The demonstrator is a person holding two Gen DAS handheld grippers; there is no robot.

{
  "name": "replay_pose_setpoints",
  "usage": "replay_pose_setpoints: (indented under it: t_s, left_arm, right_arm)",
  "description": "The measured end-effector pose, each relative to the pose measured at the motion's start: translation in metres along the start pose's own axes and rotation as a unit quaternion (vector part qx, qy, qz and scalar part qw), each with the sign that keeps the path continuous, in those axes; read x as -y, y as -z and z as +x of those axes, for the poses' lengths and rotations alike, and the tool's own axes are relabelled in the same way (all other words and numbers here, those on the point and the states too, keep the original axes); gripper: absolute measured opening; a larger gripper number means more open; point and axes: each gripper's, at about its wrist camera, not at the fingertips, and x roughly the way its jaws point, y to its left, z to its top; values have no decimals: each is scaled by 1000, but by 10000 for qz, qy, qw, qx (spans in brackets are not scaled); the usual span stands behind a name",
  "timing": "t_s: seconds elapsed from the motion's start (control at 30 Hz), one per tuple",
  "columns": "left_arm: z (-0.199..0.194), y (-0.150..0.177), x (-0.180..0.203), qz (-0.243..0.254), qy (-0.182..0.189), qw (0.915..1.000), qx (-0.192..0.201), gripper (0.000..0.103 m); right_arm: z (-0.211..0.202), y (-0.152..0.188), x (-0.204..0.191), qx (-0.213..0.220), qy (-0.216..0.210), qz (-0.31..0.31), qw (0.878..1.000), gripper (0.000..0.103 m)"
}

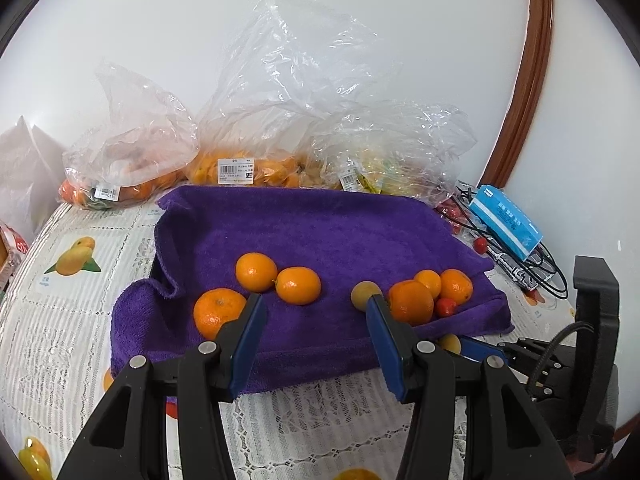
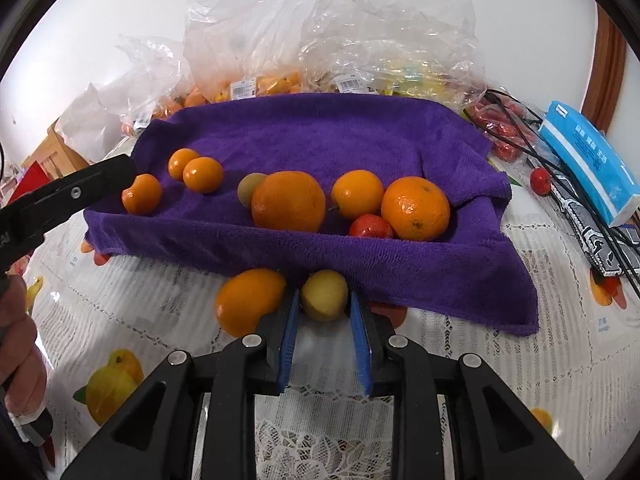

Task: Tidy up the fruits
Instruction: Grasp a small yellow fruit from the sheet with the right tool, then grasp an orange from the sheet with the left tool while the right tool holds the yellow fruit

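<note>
On the purple towel (image 2: 320, 136) lie six orange citrus fruits (image 2: 288, 200), one red fruit (image 2: 370, 227) and one yellowish-green fruit (image 2: 248, 188). The right gripper (image 2: 324, 312) has its jaws closed on a yellow fruit (image 2: 324, 295) on the counter (image 2: 480, 360), beside one more orange (image 2: 248, 300). The left gripper (image 1: 316, 312) hangs with its jaws apart, empty. Three plastic bags (image 1: 280, 92) stand behind.

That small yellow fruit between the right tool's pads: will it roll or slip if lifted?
The small yellow fruit looks round and smooth, so it would probably roll on the tablecloth if released. The right tool grips its sides with flat pads, so it may slip. Probably light, judging by its size.
</note>
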Motion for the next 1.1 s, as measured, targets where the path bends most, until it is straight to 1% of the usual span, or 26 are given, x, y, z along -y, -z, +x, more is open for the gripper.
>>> replay_pose_setpoints:
  t_s: [0.13, 0.2, 0.27, 0.37, 0.43, 0.57, 0.7, 0.77, 0.83, 0.97, 1.07, 1.1]
  left_arm:
    - [0, 1, 0, -5, 31, 10000, -19, 50]
    - [1, 1, 1, 5, 27, 10000, -45, 50]
    - [2, 2, 2, 38, 33, 10000, -59, 50]
    - [4, 3, 3, 72, 23, 9999, -66, 50]
    - [5, 5, 3, 78, 93, 9999, -96, 50]
    - [6, 7, 11, 177, 311, 9992, -199, 50]
    - [6, 16, 29, 443, 506, 9975, -238, 50]
    - [9, 22, 42, 627, 585, 9957, -348, 50]
    - [12, 28, 55, 804, 693, 9934, -434, 50]
    - [18, 39, 78, 1154, 700, 9894, -539, 50]
    - [26, 41, 86, 1233, 534, 9887, -658, 50]
    - [28, 41, 88, 1206, 534, 9888, -704, 50]
  right_arm:
    - [0, -1, 1, 48, -6, 42, 10000, 29]
    - [-1, 0, 2, 46, -75, 22, 10000, 25]
    - [-4, -1, 2, 71, -52, -20, 10000, 25]
    - [-16, -3, 0, 291, -17, -111, 9995, 25]
    - [-22, -3, 2, 383, -14, -142, 9992, 25]
    - [-43, -5, 15, 703, 253, -54, 9972, 25]
    - [-62, -8, 39, 1036, 329, 349, 9935, 25]
    - [-66, -8, 52, 1096, 400, 552, 9916, 25]
    - [-66, -9, 59, 1065, 473, 711, 9906, 25]
    - [-77, -9, 66, 1238, 396, 796, 9883, 25]
    - [-79, -7, 65, 1297, 425, 755, 9878, 25]
    - [-79, -7, 64, 1271, 444, 746, 9881, 25]
